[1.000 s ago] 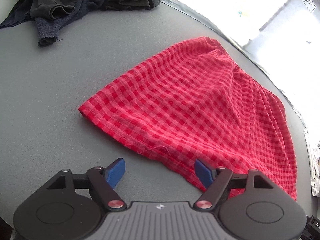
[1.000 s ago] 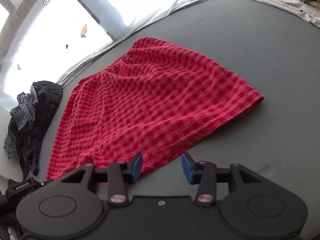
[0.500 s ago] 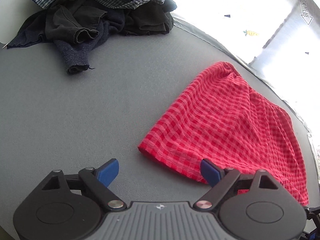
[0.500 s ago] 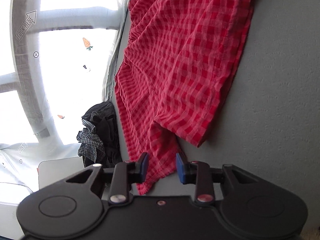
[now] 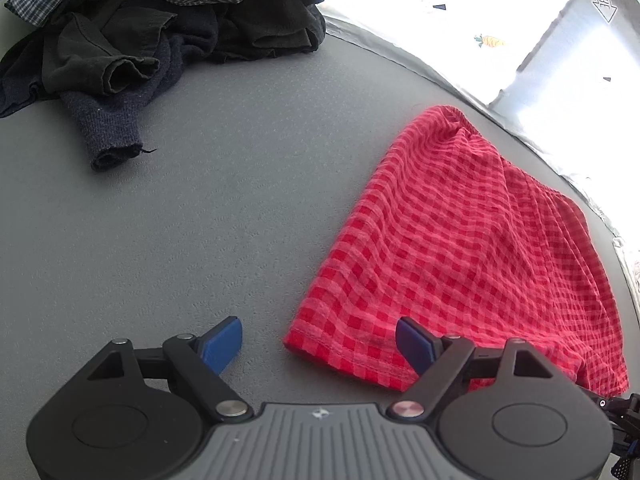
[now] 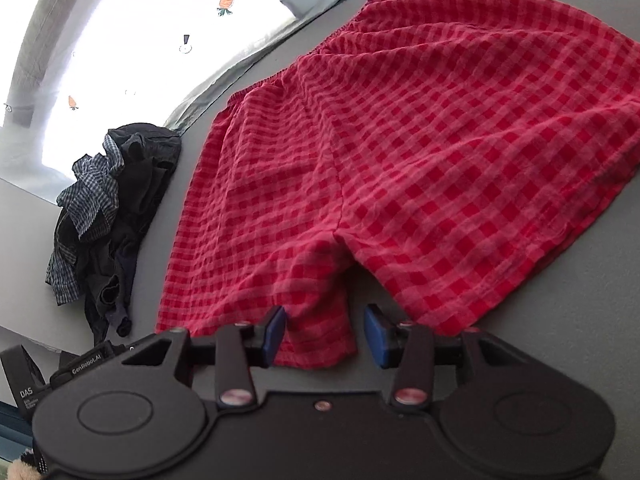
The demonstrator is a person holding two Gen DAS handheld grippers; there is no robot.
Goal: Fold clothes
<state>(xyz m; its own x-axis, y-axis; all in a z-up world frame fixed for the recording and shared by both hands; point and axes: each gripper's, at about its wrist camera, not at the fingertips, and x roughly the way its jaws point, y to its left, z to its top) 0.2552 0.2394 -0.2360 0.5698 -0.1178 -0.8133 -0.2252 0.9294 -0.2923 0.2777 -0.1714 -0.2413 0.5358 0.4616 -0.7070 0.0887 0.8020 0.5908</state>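
Observation:
Red checked shorts (image 5: 460, 248) lie spread flat on the grey table (image 5: 220, 208); they also show in the right wrist view (image 6: 400, 160), waistband far, leg hems near. My left gripper (image 5: 320, 346) is open and empty, with the corner of one leg hem between its blue fingertips (image 5: 222, 344). My right gripper (image 6: 325, 336) is open, its fingers either side of the inner corner of the other leg hem, near the crotch. Neither grips the cloth.
A heap of dark clothes with a checked shirt (image 5: 160, 20) lies at the far left of the table, also in the right wrist view (image 6: 108, 208). A bright window (image 6: 160, 40) runs behind the table's far edge. The left gripper's body (image 6: 48, 376) shows at lower left.
My left gripper slid left to the leg hem's outer corner. My right gripper swung back level, opened wider and now straddles the inner hem corner.

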